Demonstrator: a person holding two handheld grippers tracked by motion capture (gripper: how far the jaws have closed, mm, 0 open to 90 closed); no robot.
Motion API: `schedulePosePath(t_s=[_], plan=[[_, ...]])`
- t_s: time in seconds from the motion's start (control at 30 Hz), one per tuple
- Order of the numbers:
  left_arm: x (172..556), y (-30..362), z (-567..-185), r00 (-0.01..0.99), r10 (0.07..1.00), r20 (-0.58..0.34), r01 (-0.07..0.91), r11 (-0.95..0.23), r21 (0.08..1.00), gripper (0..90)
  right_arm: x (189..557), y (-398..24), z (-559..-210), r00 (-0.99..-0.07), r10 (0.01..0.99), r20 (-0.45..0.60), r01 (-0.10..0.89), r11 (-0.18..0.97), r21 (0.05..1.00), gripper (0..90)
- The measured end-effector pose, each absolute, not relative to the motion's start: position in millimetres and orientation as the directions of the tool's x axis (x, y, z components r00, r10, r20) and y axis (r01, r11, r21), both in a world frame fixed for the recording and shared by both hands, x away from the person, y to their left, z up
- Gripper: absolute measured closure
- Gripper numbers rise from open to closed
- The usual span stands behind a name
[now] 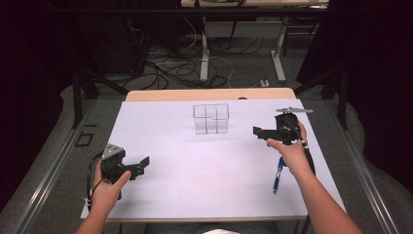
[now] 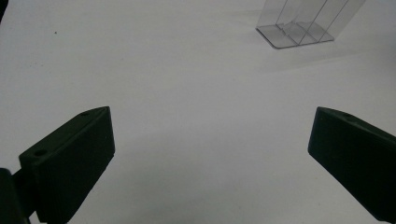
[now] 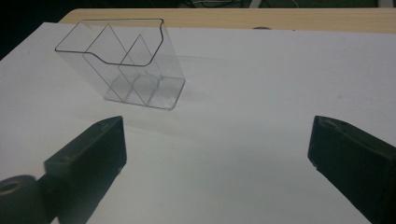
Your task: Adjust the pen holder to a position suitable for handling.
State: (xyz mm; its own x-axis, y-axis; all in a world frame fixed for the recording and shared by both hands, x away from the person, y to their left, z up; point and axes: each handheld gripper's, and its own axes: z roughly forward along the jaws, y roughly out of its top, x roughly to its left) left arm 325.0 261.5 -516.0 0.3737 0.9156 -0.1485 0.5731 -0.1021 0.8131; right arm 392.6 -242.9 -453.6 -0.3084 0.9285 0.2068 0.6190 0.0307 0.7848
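Clear organizer (image 1: 211,118) upright mid-table | blue pen (image 1: 278,174) near right hand (image 1: 291,153)

A clear plastic organiser (image 1: 211,118) with inner dividers stands upright and empty toward the far middle of the white worktop (image 1: 195,165), while a blue pen (image 1: 277,174) lies near the right edge.
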Motion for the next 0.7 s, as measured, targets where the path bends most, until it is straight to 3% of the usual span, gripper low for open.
schedulePosePath(t_s=[0.37, 0.5, 0.7], plan=[[325, 263, -516, 0.371, 0.916, -0.152, 0.573, -0.097, 0.814, 0.6, 370, -248, -458, -0.317, 0.933, 0.172, 0.637, 0.075, 0.767, 16.7], [325, 263, -516, 0.37, 0.916, -0.153, 0.576, -0.097, 0.812, 0.6, 364, -249, -459, -0.314, 0.934, 0.169, 0.652, 0.083, 0.753, 24.6], [323, 264, -516, 0.367, 0.918, -0.153, 0.573, -0.094, 0.814, 0.6, 357, -248, -460, -0.301, 0.942, 0.152, 0.688, 0.104, 0.718, 26.1]])
